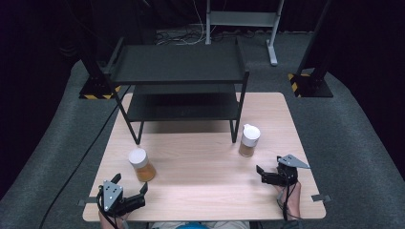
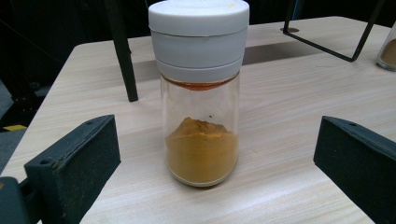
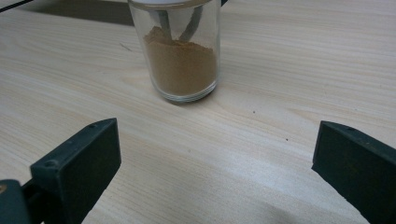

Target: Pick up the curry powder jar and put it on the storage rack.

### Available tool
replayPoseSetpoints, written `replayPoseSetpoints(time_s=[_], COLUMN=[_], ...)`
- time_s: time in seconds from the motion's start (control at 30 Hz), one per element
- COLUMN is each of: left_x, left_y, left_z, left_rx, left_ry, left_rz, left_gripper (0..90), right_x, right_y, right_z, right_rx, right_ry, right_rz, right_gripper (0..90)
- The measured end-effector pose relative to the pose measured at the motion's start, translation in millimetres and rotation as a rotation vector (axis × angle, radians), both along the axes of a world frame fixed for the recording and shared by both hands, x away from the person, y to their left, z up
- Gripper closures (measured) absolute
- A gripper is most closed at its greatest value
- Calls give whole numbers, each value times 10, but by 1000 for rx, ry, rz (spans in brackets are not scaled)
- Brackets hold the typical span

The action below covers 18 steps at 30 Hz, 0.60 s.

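A glass jar of orange powder (image 1: 142, 165) with a white lid stands on the table's front left. My left gripper (image 1: 130, 184) is just before it, open, and the orange jar (image 2: 201, 98) stands upright beyond its wide jaws, untouched. A second white-lidded jar of brown powder (image 1: 249, 140) stands right of centre, near the shelf's front right leg. My right gripper (image 1: 268, 165) lies a short way in front of it, open and holding nothing. In the right gripper view the brown jar (image 3: 180, 60) stands ahead of the spread fingers (image 3: 79, 163).
A black two-tier metal shelf (image 1: 179, 76) stands on the back half of the wooden table (image 1: 205, 191), both tiers bare. Its front legs (image 1: 137, 136) come down just behind the jars. Dark floor, stands and cables surround the table.
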<state>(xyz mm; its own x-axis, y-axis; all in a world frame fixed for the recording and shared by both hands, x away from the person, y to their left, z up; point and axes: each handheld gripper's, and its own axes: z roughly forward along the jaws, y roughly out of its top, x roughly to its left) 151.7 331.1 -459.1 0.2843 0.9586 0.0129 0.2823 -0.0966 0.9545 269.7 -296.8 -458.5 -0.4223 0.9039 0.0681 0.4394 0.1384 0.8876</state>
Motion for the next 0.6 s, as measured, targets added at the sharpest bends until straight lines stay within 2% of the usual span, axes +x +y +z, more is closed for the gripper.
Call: replayPoseSetpoints(time_s=[0.17,0.37,0.6], left_x=[39,150,214], left_y=[-17,-21,-24], left_z=[-8,-8,-19], left_rx=[5,10,4], left_ry=[3,25,19], left_rz=[-5,-5,-6], left_gripper=[0,0,0], right_x=[3,5,10], right_y=[-7,-11,-10], right_z=[0,-1,3], right_rx=[1,0,-3], right_ry=[0,0,1], right_rz=[4,8,12], right_gripper=[0,0,0])
